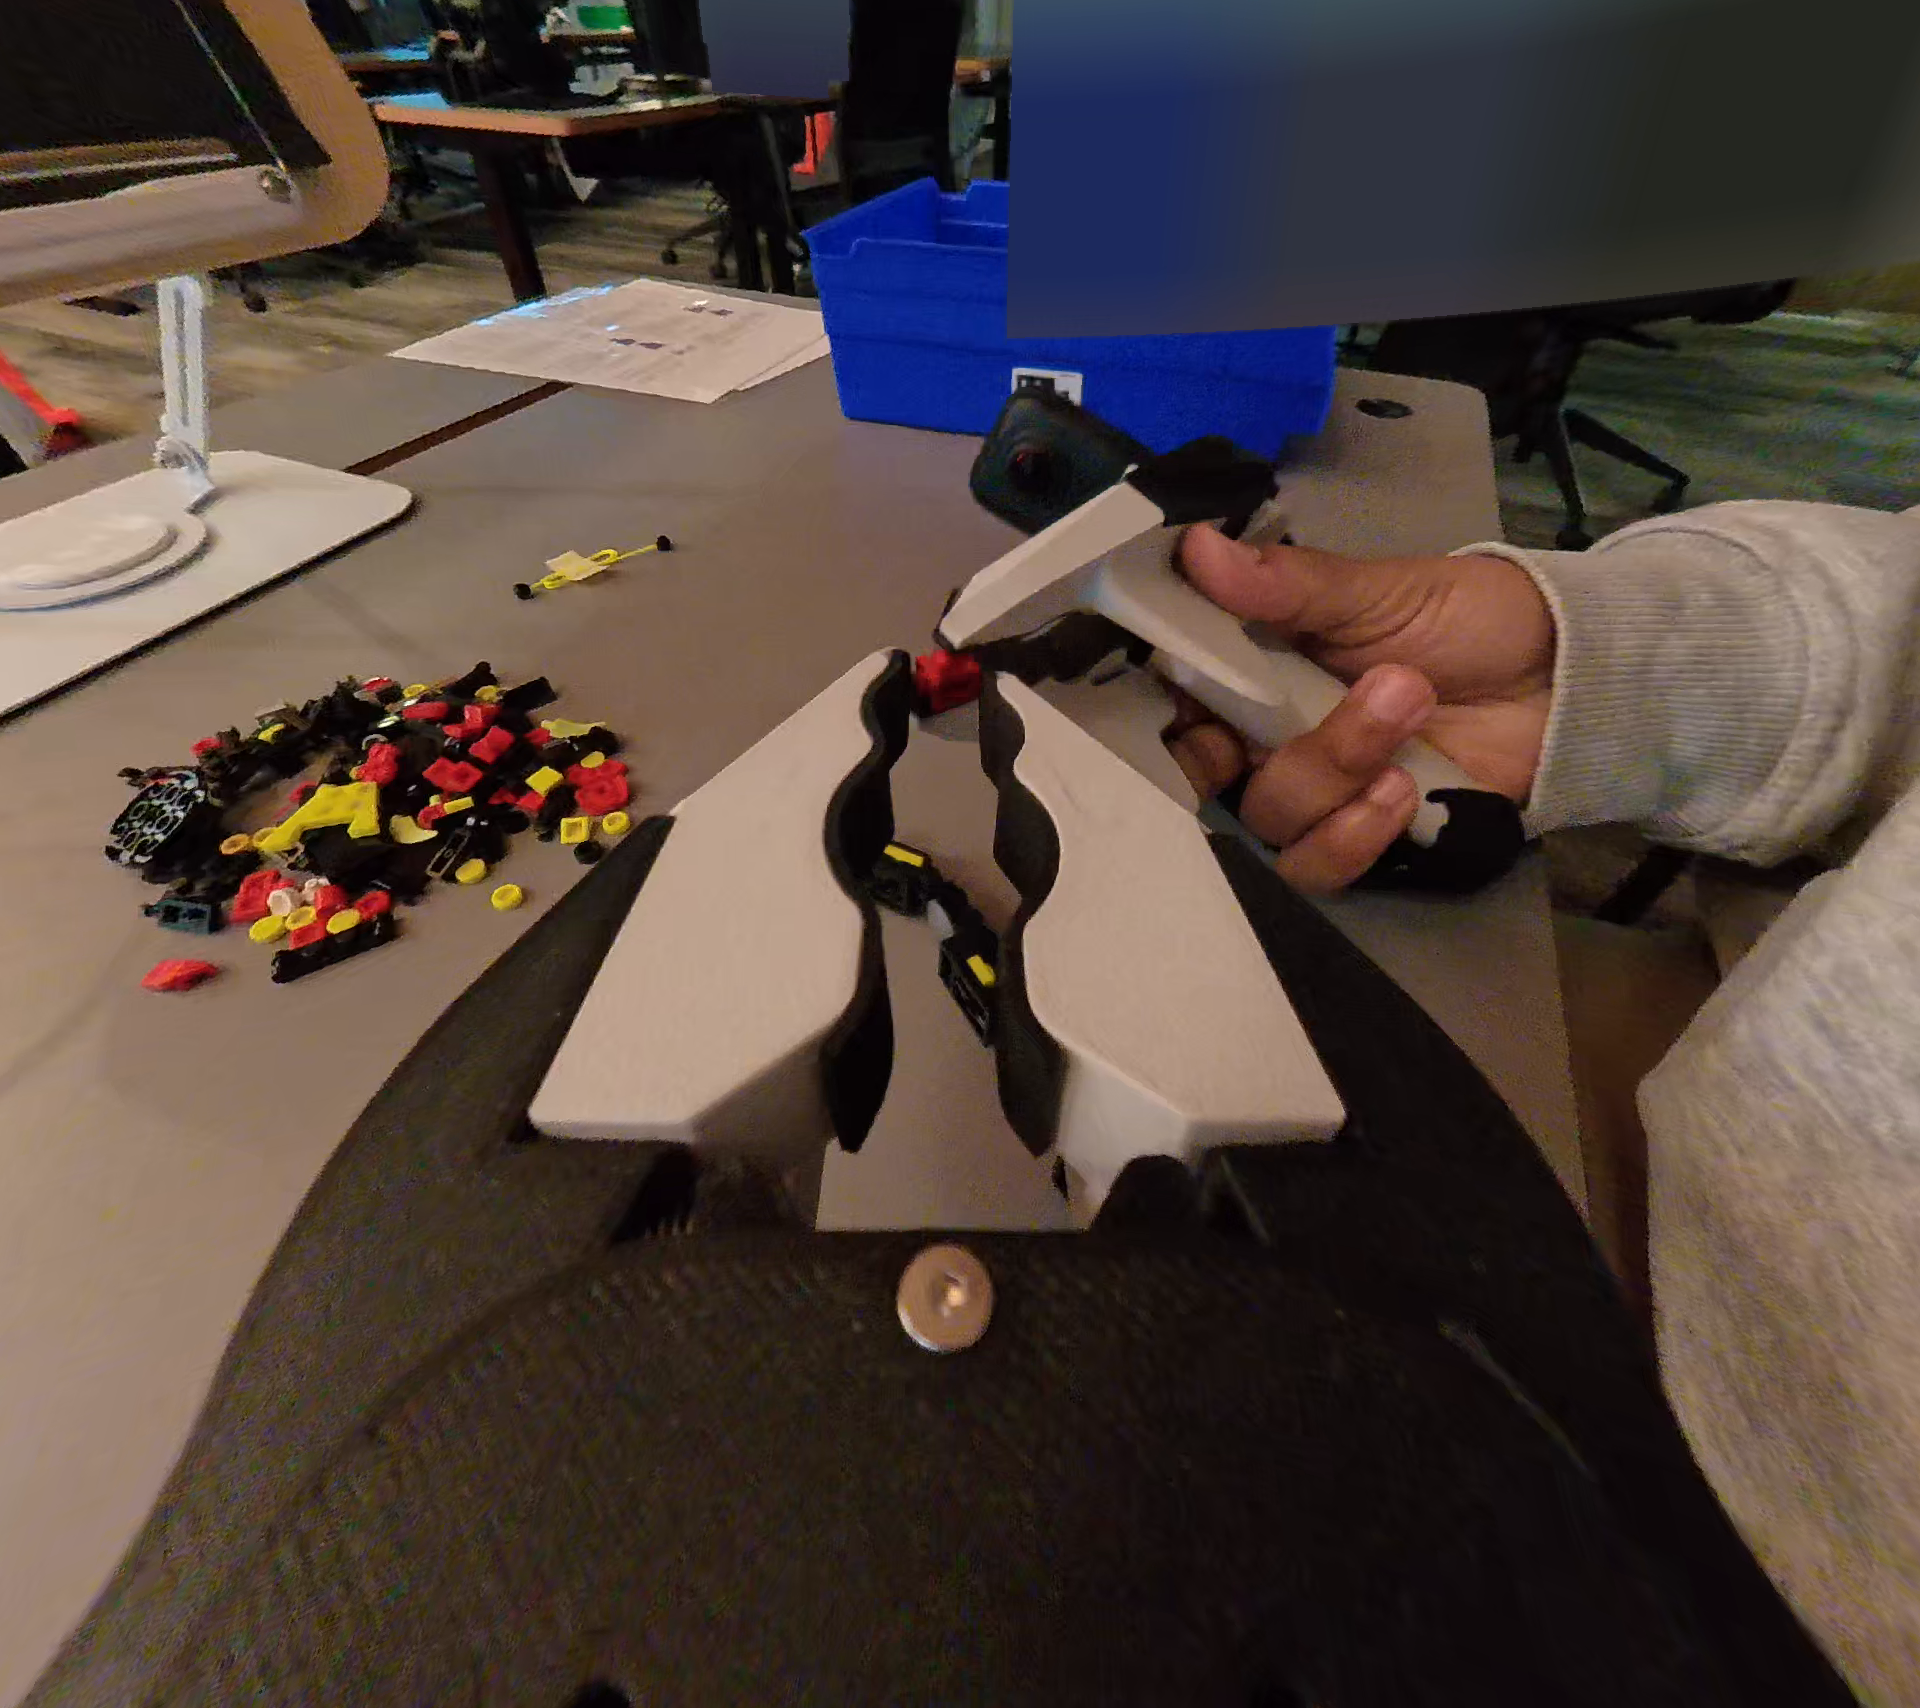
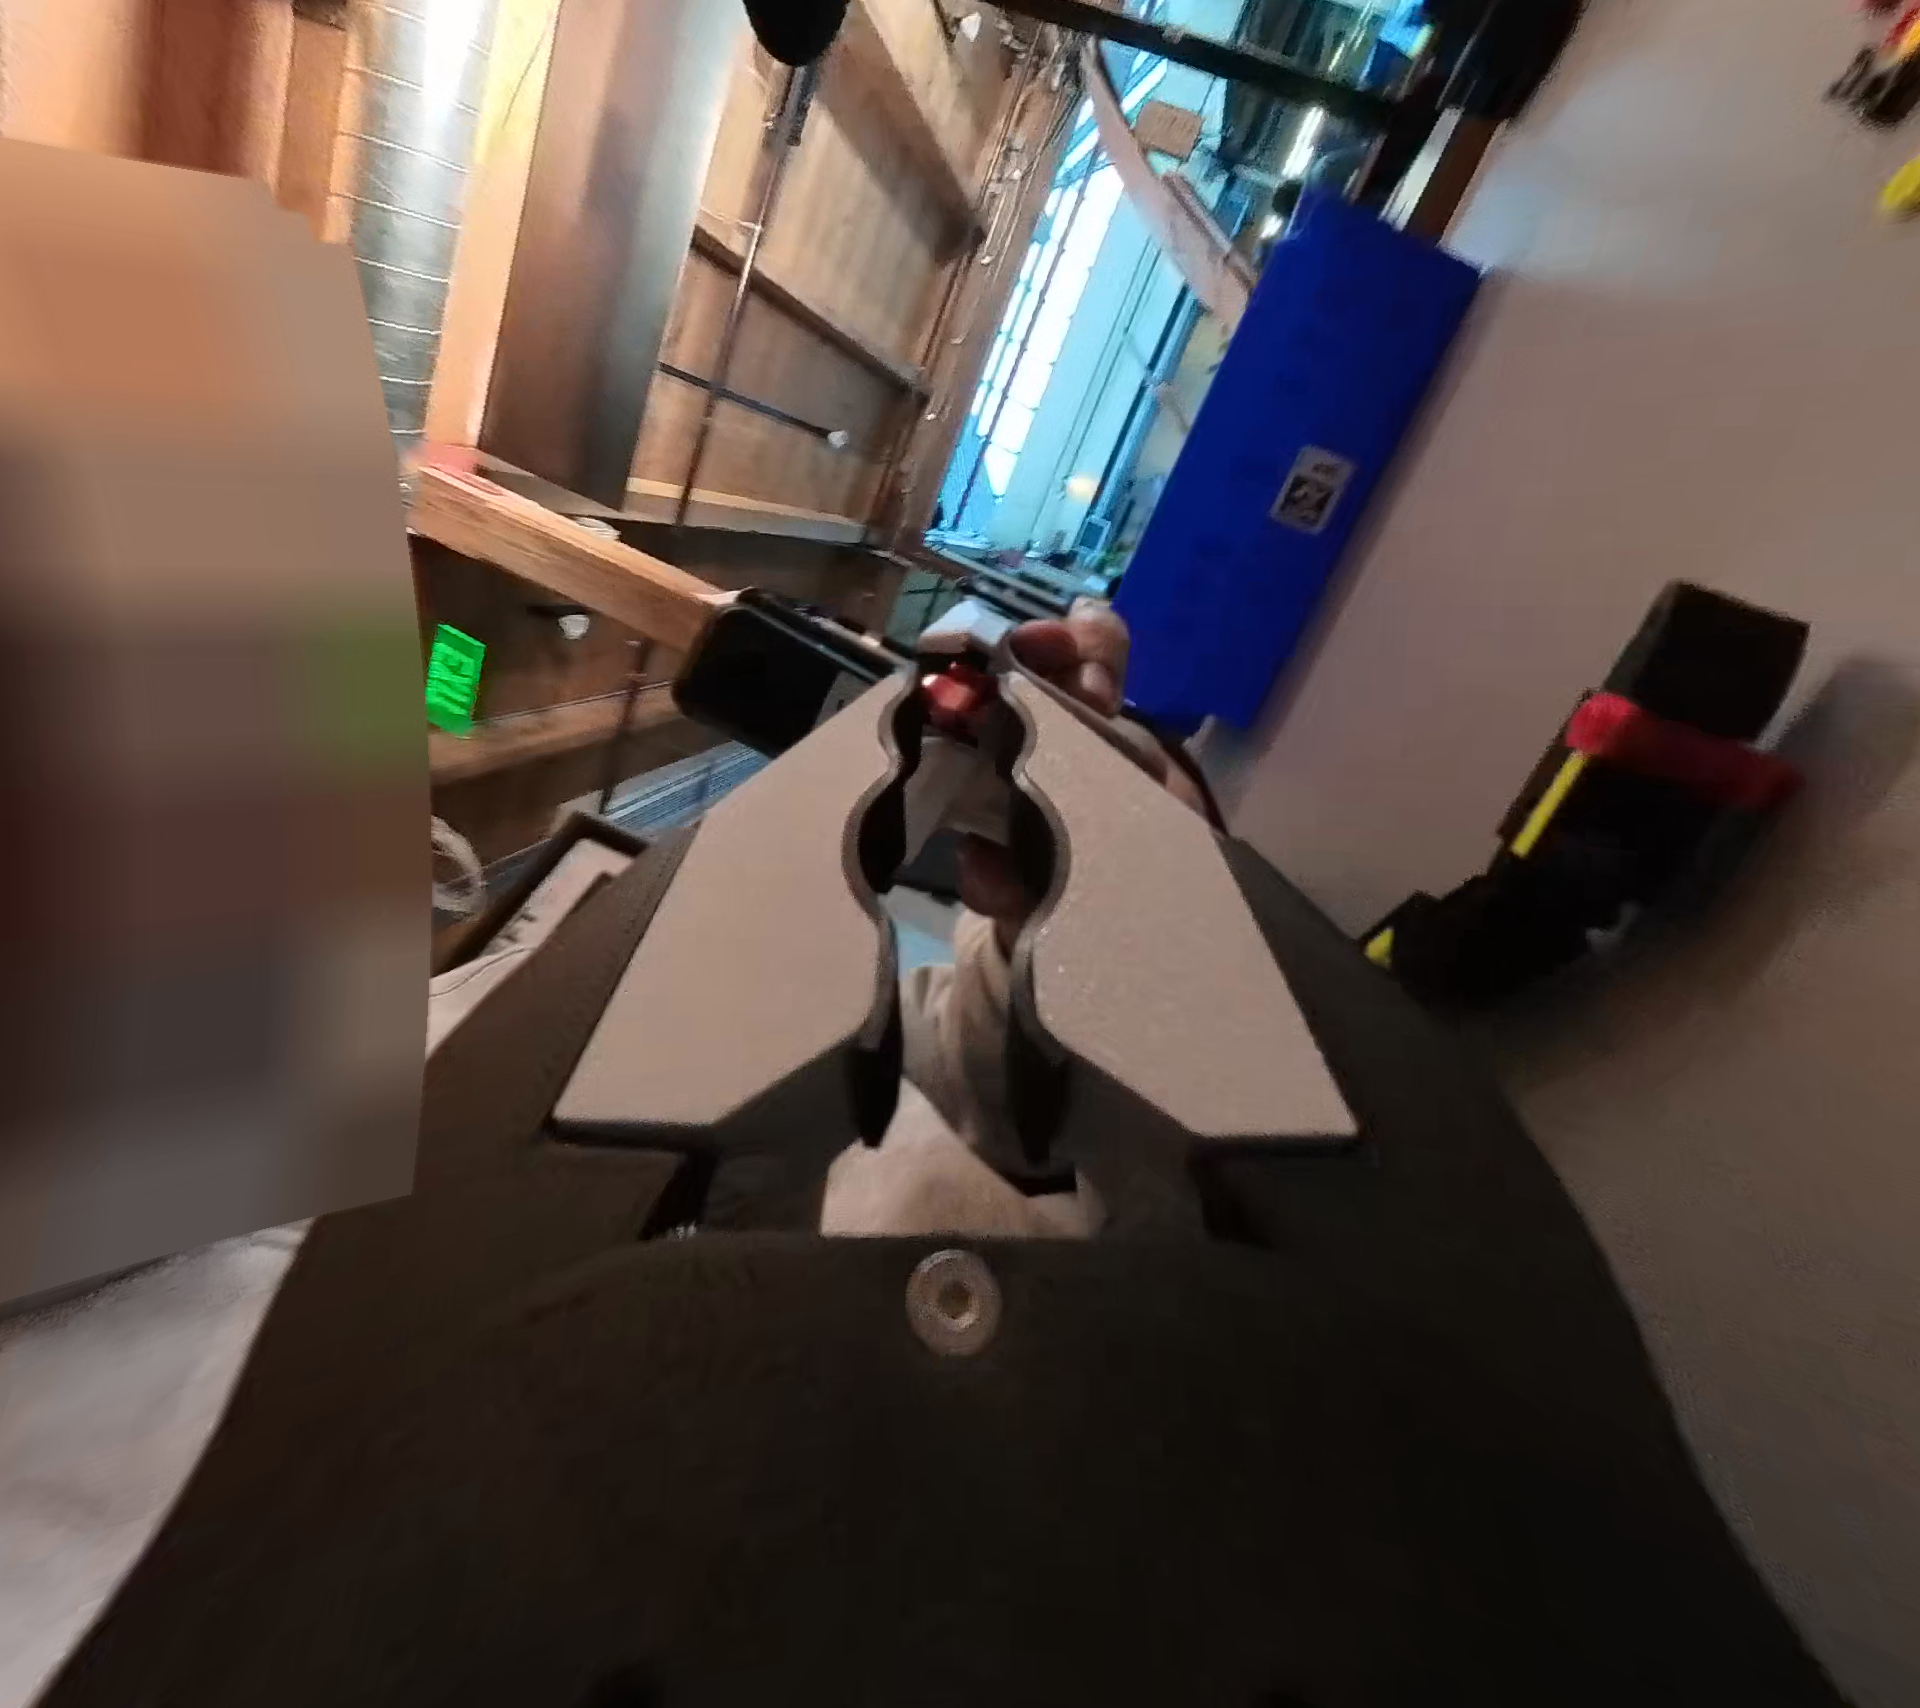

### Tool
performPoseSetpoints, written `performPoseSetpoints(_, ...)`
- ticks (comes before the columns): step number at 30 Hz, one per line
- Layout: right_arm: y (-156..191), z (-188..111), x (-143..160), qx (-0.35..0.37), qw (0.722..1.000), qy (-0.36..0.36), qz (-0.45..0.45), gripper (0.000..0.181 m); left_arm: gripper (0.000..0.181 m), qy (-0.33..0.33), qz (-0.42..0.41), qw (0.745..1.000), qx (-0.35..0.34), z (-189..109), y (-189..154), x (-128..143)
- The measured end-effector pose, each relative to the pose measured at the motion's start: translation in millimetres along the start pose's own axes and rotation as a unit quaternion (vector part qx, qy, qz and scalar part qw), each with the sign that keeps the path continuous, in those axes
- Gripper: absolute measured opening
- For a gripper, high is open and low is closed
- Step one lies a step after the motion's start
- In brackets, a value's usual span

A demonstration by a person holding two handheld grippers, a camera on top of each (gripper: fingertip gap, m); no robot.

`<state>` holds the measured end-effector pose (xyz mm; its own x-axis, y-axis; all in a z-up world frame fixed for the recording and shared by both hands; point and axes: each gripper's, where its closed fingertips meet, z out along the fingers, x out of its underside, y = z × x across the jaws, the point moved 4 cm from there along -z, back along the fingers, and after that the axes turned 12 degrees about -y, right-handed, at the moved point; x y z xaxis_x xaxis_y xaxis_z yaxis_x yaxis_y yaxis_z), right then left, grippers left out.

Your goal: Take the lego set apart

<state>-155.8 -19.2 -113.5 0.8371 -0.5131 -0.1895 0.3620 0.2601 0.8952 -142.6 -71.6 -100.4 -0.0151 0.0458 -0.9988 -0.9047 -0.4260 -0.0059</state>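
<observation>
A small red lego piece (image 1: 945, 682) is held above the table between the tips of both grippers. My left gripper (image 1: 940, 690) is shut on it from the near side. My right gripper (image 1: 961, 642), held in a hand with a grey sleeve, meets it from the right. In the right wrist view my right gripper (image 2: 954, 704) is closed on the same red piece (image 2: 956, 690), with the left gripper's white finger (image 2: 951, 801) just behind. A black and yellow lego part (image 1: 940, 920) lies on the table under my left gripper.
A pile of loose red, yellow and black lego pieces (image 1: 364, 806) lies at left, with a yellow axle (image 1: 592, 562) behind. A blue bin (image 1: 935, 328), papers (image 1: 623, 339) and a white stand base (image 1: 208, 526) stand farther back. A black, red and yellow assembly (image 2: 1642, 785) sits on the table. My left and right fingertips are right by each other.
</observation>
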Motion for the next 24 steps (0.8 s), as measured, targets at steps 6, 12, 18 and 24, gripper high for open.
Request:
performPoseSetpoints(6, -2.8, -1.0, 2.6, -0.009, 1.0, 0.014, 0.022, 0.01, 0.01, -0.001, 0.041, 0.999, -0.005, 0.1, -2.5, -1.2)
performPoseSetpoints(12, 4.8, -7.2, -11.6, -0.046, 0.998, -0.003, 0.031, 0.024, 0.01, -0.023, 0.02, 0.999, -0.013, -4.4, 6.1, -5.3)
performPoseSetpoints(18, 3.4, -3.9, 0.2, -0.001, 0.995, 0.06, -0.079, 0.023, 0.011, -0.013, 0.055, 0.998, 0.017, -1.8, -3.6, 3.2)
performPoseSetpoints(24, 4.1, -6.1, 2.5, -0.008, 0.994, 0.086, -0.07, 0.009, 0.012, -0.029, 0.045, 0.998, 0.039, -1.7, -10.1, 0.7)
